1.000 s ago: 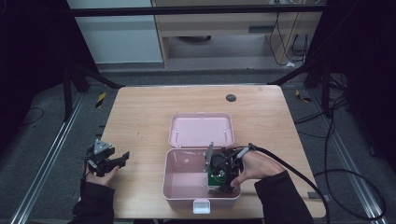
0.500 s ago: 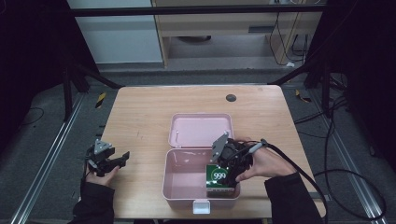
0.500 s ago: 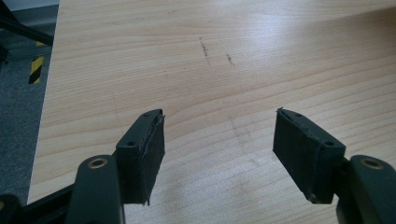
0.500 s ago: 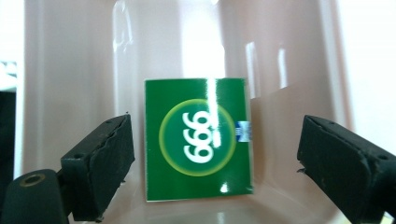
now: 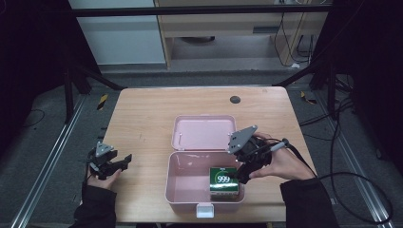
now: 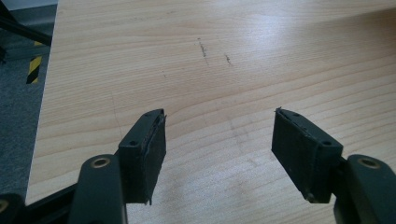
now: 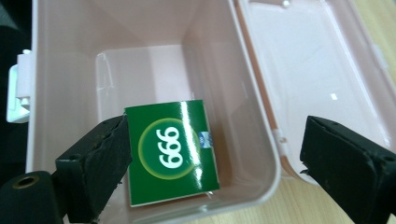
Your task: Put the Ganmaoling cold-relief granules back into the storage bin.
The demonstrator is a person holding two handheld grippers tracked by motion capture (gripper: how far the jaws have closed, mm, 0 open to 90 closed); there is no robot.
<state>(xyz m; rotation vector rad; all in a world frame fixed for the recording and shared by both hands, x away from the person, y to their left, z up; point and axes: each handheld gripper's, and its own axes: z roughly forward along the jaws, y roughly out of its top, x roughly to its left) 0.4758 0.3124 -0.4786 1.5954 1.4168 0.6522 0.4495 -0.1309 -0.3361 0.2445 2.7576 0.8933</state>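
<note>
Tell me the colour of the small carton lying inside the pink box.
Green carton, white "999" in a yellow-green ring; right gripper view shows it best.

Right gripper (image 5: 244, 167) risen out of pink box (image 5: 183, 190) and drawn back toward box's right wall since 1.0 s ago; jaws now spread wide, one inside box, one outside over rim. Green "999" carton (image 5: 224, 183) released: 0.5 s ago between jaws, now lying flat on box floor, label up, just beside inner jaw, below gripper
</note>
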